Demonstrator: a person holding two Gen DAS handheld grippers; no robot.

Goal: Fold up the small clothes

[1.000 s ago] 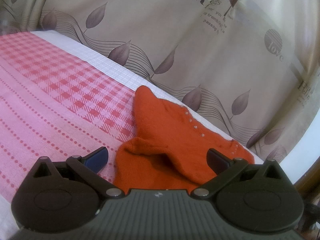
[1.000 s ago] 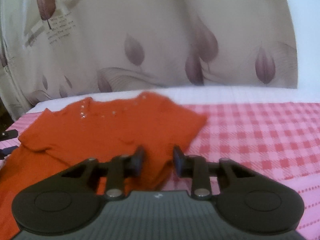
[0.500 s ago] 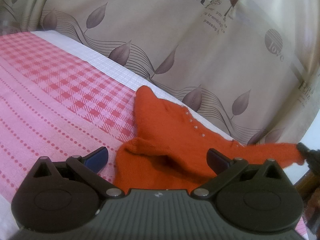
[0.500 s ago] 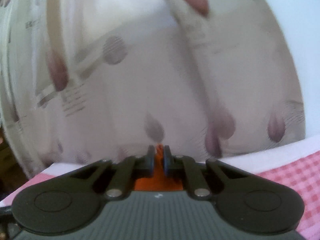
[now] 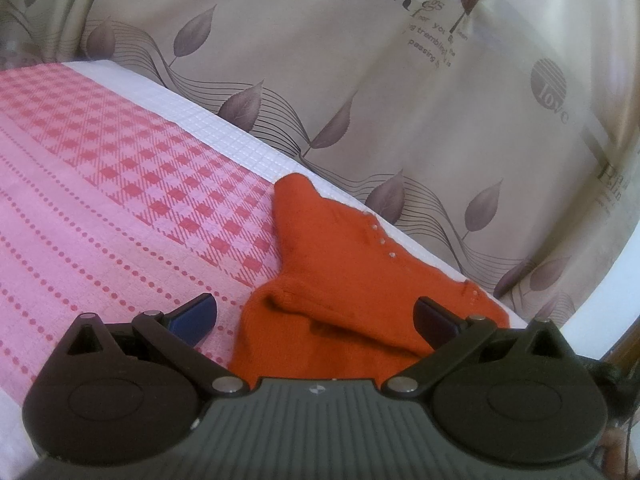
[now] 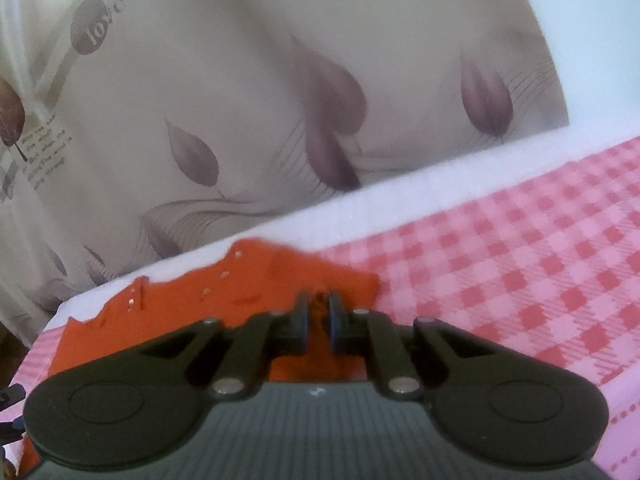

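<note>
The sweater [image 5: 340, 280], an orange knit with small pale studs, lies on the pink checked cloth [image 5: 120, 184] at its far edge, close to the leaf-print curtain [image 5: 360, 80]. The surface under the cloth cannot be identified.

In the left wrist view, the left gripper [image 5: 314, 316] hangs just over the sweater's near side with its fingers spread wide, grasping nothing; one finger [image 5: 192, 314] is over the cloth beside the sweater, the other over the knit. The gripper body cuts off the sweater's near part, so its hem is not visible. One sleeve or corner points away toward the cloth's white border [image 5: 224, 132]; which part of the garment it is remains hard to tell.

In the right wrist view, the right gripper [image 6: 319, 318] has its fingers clenched on a bunched bit of sweater [image 6: 224, 300], orange showing in the narrow slit between them. The picture is blurred, so the pinched part cannot be made out. The gripper body hides most of the sweater below the fingers. At the lower left edge, dark bits appear beside the sweater, too cut off to identify.
</note>
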